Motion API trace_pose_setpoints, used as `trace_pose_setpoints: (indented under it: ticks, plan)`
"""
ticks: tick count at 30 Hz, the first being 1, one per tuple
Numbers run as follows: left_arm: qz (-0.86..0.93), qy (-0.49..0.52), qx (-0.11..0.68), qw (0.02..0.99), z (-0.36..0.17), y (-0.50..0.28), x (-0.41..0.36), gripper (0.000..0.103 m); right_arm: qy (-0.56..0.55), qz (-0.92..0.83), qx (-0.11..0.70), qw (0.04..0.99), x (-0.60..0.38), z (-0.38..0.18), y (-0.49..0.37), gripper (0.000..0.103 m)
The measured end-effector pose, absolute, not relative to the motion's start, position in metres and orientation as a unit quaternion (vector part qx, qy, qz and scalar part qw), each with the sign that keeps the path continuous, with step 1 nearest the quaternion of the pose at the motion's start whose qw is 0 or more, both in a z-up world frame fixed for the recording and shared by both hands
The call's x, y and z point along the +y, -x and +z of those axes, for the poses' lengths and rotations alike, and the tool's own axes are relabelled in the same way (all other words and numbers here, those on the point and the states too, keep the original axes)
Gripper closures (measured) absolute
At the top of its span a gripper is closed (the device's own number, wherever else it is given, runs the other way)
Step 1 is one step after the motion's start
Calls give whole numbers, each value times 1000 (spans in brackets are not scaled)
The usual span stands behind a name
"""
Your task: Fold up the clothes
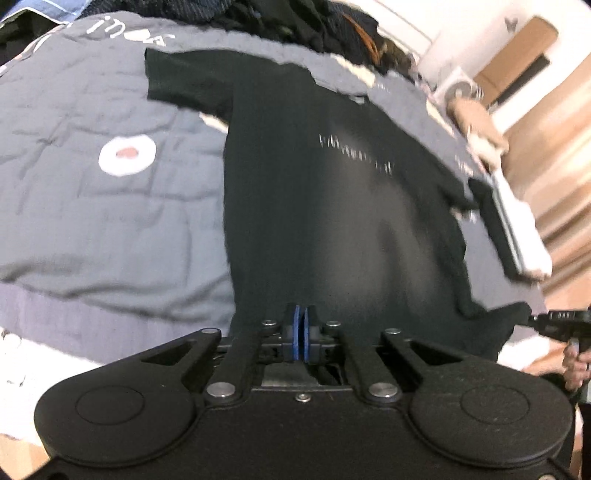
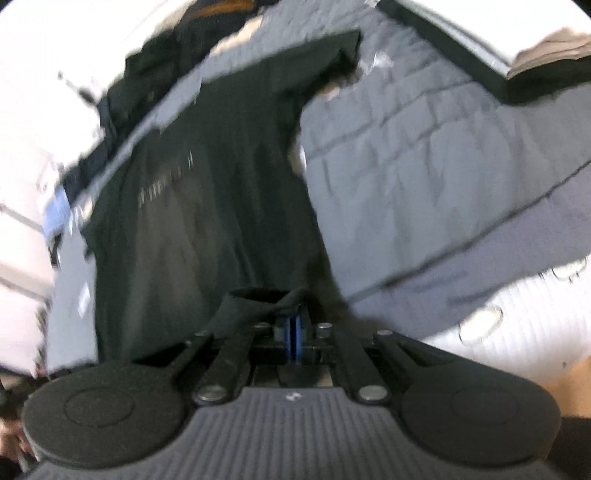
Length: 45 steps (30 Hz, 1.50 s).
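Note:
A black T-shirt [image 1: 317, 177] with faint white lettering lies spread out, front up, on a grey quilt [image 1: 92, 184]; its collar end points away from me. My left gripper [image 1: 302, 314] is shut on the shirt's hem at one bottom corner. The right gripper [image 1: 554, 323] shows at the right edge of the left wrist view, at the other bottom corner. In the right wrist view the same T-shirt [image 2: 207, 206] stretches away, and my right gripper [image 2: 293, 321] is shut on a bunched fold of its hem. Both views are motion-blurred.
The quilt [image 2: 424, 166] covers a bed. A heap of dark clothes [image 1: 295, 22] sits at its far end. A laptop-like flat object [image 1: 517, 229] lies by the shirt's right sleeve. A person's hand [image 1: 574, 363] holds the right gripper. Wooden floor [image 1: 554, 155] lies beyond the bed's right edge.

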<state>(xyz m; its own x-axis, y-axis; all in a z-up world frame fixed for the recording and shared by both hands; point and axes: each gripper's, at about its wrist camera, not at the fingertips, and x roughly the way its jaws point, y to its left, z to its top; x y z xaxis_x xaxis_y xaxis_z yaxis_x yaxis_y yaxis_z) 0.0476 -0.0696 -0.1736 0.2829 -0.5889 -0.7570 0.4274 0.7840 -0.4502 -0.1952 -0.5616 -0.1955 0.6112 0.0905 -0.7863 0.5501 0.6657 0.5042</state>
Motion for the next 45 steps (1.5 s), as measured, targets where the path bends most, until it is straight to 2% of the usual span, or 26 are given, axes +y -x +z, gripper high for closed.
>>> trace_pose_setpoints:
  ticks: [9,15,17,19,24,29,36,38,41,42,43,44,45]
  plan:
    - [-304,112,513,795,-196,-88,-99,102,-405,-146,393,813,-579,-218,144,101]
    - [-334,-10,539,773,-191,-57,-115,99,-391,-131,392,822,-577,-228,138,101]
    - [-327,-36,554,764,-193,-42,-114,89,-403,-126,381,823,-577,-233,144,101]
    - [-315,-56,563,762,-197,-29,-111,55,-410,-122,373,823,-578,-235,148,101]
    - [-277,-59,594,753,-215,-11,-98,44,-405,-109,366,831,-574,-230,152,100]
    - [-259,-76,631,727,-235,3,-104,44,-406,-106,367,830,-575,-229,154,100]
    - [-244,-63,632,733,-249,10,-109,44,-401,-100,369,833,-573,-229,153,100]
    - [-239,-58,629,738,-250,10,-107,47,-400,-98,370,833,-572,-229,152,100]
    - [-241,-46,625,741,-249,10,-104,60,-398,-96,368,835,-572,-228,153,100]
    - [-245,-42,627,738,-250,11,-104,75,-399,-96,368,835,-571,-228,153,100]
    - [-249,-38,629,736,-250,11,-103,84,-400,-95,367,834,-571,-229,152,100]
    - [-248,-34,627,738,-249,11,-101,85,-400,-94,367,835,-570,-229,152,100]
    - [-248,-28,625,740,-247,11,-99,91,-401,-93,365,835,-570,-228,152,100]
